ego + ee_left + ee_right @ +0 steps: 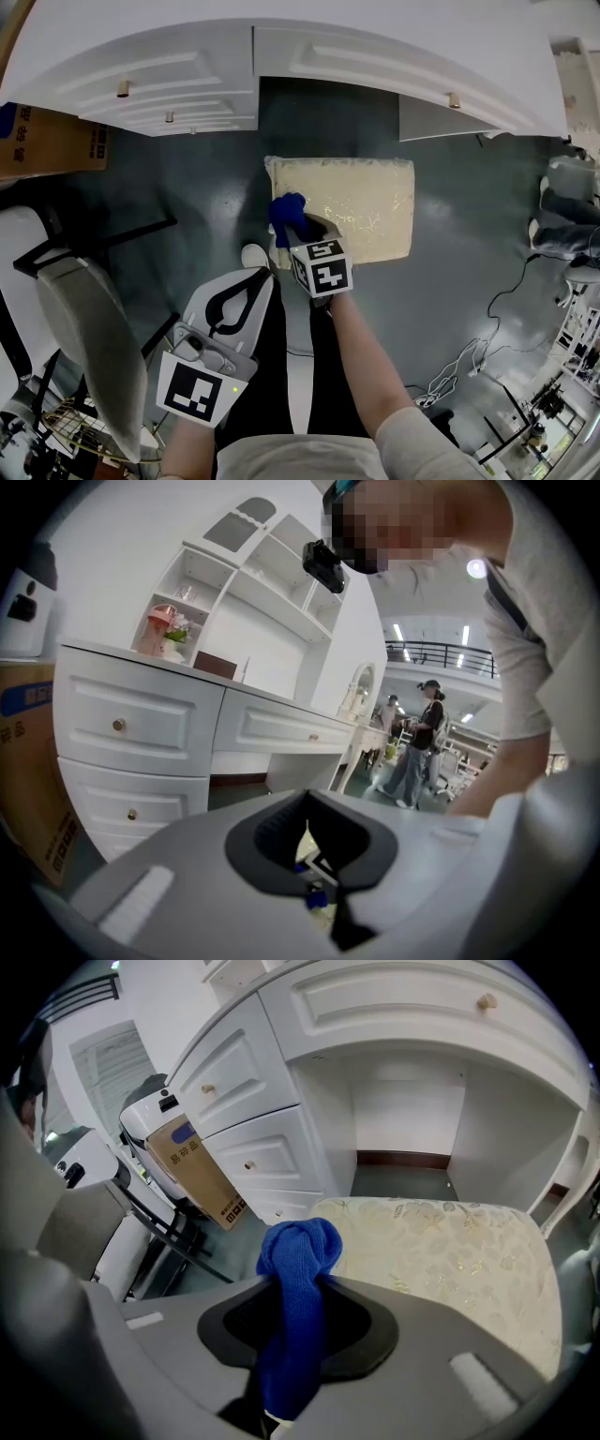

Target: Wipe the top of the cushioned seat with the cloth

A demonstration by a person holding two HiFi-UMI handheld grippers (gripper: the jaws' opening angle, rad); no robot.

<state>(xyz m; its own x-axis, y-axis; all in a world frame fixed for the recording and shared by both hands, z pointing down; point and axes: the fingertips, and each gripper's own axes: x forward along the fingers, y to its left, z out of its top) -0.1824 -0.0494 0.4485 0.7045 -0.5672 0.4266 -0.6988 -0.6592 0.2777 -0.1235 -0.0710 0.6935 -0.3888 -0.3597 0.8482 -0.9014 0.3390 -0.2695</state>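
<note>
- White dresser (281, 66) — stands along the far side, with a knee gap in it.
- Cushioned seat (375, 202) — cream, on the floor in front of that gap.
- Left gripper (251, 281) — near the person's body, jaws closed together, empty.
- Right gripper (298, 232) — at the seat's near-left corner, clamped on the cloth.
- Cloth (295, 1269) — blue, bunched, over the seat's edge.

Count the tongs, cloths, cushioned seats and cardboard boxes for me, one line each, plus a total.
Tongs: 2, left tongs and right tongs
Cloth: 1
Cushioned seat: 1
Cardboard box: 1
Total: 5
</note>
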